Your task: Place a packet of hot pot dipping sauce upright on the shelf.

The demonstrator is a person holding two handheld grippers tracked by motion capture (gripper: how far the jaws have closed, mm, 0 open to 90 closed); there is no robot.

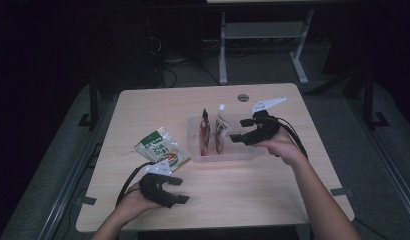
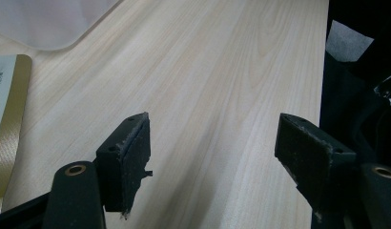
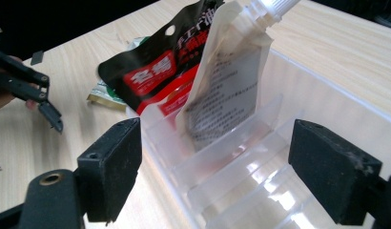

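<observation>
Upright in the clear plastic divided bin [image 3: 327, 119], the white spouted pouch [image 3: 227, 90] leans in one of the slotted compartments, its ribbed cap end tilted toward the top of the right gripper view and its printed back facing the camera. Just behind it, in the next slot, stands a black and red pouch [image 3: 155, 71] with a hang hole near its top; the two overlap in that view, and whether they touch cannot be told. From the high view both pouches [image 1: 222, 131] rise above the bin's rim [image 1: 243, 155] near the middle of the light wooden table [image 1: 243, 200].

The right gripper [image 1: 241, 130] hovers at the bin's right side, jaws spread wide with nothing between them; the white pouch stands free ahead of the gap, and the black pads [image 3: 112, 167] flank the bin's empty slots.

A green and white snack packet [image 1: 162, 148] lies flat on the table just left of the bin.

The left gripper [image 1: 178, 190] rests in the person's hand near the table's front edge, well apart from the bin, its jaws spread over bare wood with nothing held. In its own view the pads [image 2: 131, 157] frame only tabletop, with an edge of the green packet [image 2: 7, 119] at the left and a corner of the bin [image 2: 50, 24] above it.
</observation>
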